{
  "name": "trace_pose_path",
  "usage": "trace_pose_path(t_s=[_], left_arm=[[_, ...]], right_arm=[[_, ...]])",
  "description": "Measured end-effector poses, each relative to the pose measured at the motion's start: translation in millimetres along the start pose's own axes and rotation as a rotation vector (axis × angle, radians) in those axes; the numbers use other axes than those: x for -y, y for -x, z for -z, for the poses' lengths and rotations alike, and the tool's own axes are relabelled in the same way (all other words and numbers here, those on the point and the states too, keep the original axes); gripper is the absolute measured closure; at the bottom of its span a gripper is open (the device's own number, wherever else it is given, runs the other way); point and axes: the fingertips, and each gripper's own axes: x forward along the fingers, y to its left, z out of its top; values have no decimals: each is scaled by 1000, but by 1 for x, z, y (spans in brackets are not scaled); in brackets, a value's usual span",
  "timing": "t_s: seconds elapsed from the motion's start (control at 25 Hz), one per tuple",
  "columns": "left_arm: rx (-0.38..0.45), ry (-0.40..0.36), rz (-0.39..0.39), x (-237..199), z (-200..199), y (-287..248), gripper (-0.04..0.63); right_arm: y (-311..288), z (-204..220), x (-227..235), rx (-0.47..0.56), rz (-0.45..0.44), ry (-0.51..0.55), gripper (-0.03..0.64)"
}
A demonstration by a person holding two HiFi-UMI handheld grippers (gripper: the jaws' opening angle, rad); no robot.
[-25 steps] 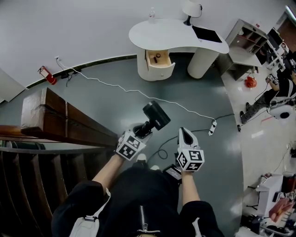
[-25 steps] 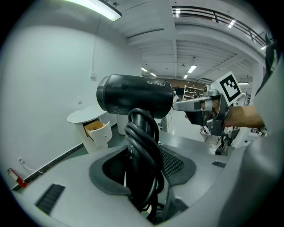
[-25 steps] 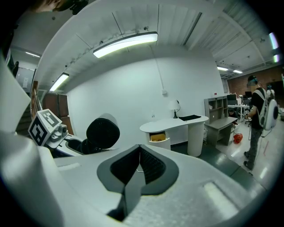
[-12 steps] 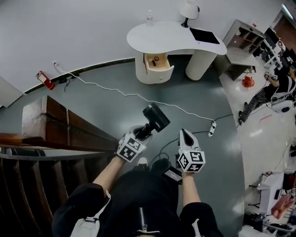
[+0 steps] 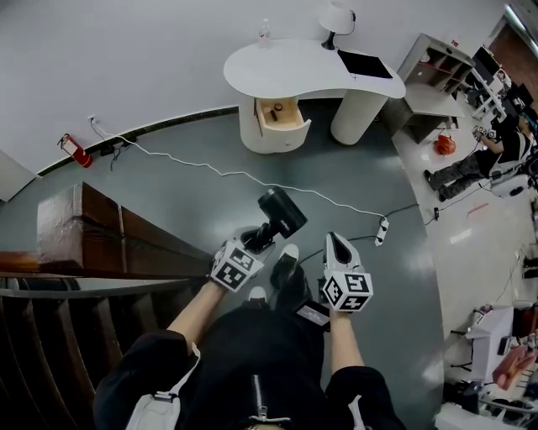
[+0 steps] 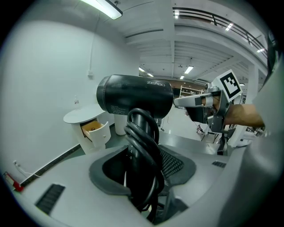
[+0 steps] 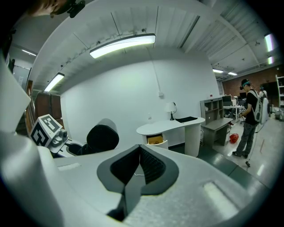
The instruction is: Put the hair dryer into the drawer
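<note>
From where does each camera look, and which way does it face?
Head view: on the person's head, looking down; shows arms, left gripper holding hair dryer, right gripper.
Left gripper view: rides that gripper, faces the drawer; jaws clamp the dryer handle.
Right gripper view: rides that gripper, faces the desk; jaws shut, empty.
All share the desk.

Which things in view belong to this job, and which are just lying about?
Job in hand:
hair dryer, clamped by its handle in the left gripper
open drawer in the white desk
right gripper, shut and empty

Lying about:
fire extinguisher
white cable
power strip
desk lamp
bottle
black mat on the desktop
</note>
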Motion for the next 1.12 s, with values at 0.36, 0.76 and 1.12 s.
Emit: trace_pose_path(t_s=[0.36, 0.76, 1.12], left_arm=[[-10, -1, -17, -26, -10, -12, 391], [-30, 12, -42, -70, -25, -35, 391], [-57, 33, -52, -116, -53, -82, 391]], right_arm=[[-31, -7, 5, -4, -23, 1, 612], [-90, -23, 14, -13, -76, -6, 612], [-157, -48, 45, -37, -104, -15, 612]])
